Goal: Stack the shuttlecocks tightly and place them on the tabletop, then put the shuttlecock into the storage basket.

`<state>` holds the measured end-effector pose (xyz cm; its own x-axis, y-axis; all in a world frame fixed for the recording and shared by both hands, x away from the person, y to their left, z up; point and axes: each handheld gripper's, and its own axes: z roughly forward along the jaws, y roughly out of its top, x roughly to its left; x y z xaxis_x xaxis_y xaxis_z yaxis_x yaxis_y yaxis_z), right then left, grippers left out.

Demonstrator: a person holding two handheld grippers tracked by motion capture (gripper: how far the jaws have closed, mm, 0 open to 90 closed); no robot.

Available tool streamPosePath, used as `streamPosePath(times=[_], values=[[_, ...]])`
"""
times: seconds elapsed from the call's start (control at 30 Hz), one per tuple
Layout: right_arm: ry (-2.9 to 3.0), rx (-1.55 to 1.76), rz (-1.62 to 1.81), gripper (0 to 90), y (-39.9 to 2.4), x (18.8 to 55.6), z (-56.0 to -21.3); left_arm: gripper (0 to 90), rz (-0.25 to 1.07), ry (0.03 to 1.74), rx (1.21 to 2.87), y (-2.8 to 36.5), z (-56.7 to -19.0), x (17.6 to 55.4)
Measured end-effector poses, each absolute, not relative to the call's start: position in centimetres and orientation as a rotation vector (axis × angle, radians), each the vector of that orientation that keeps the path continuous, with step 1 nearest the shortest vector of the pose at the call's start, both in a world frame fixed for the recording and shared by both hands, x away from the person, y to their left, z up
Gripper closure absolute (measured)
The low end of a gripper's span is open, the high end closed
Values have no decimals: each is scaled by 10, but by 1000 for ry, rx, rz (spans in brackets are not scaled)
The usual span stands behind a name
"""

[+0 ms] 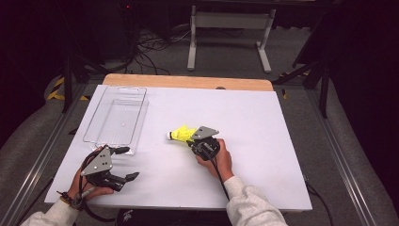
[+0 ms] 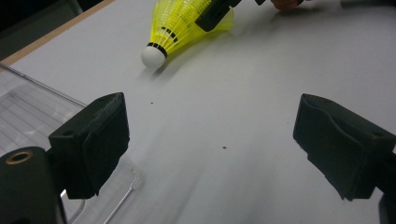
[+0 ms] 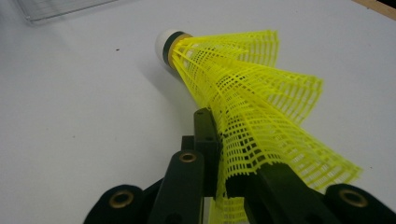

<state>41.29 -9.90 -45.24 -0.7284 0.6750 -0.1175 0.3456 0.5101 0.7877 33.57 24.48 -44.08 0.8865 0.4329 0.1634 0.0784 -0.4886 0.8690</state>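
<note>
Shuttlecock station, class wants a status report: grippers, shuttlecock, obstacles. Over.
Right gripper shut on the yellow shuttlecock, pinching its skirt. Left gripper open, holding nothing. Clear tray far-left of the shuttlecock; nothing between them.

Shuttlecock (image 3: 243,93): bright yellow mesh skirt in a fine grid pattern, white rounded cork, black band just behind it (two thin black stripes further up the skirt in the left gripper view). Right gripper (image 3: 222,154): black jaws, brass-coloured rivets. Left gripper (image 1: 123,164): black jaws, grey plate on top. Tray (image 1: 96,118): clear, colourless. Table (image 1: 263,141): white sheet, pale wood strip at far edge. Sleeves (image 1: 251,207): off-white.
</note>
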Motion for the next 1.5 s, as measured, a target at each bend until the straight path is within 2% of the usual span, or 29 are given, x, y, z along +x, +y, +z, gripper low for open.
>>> streamPosePath(times=[1.5], values=[[2276,827,1208,877,-119,403,-425,108,472,381,2048,249,-440,331]])
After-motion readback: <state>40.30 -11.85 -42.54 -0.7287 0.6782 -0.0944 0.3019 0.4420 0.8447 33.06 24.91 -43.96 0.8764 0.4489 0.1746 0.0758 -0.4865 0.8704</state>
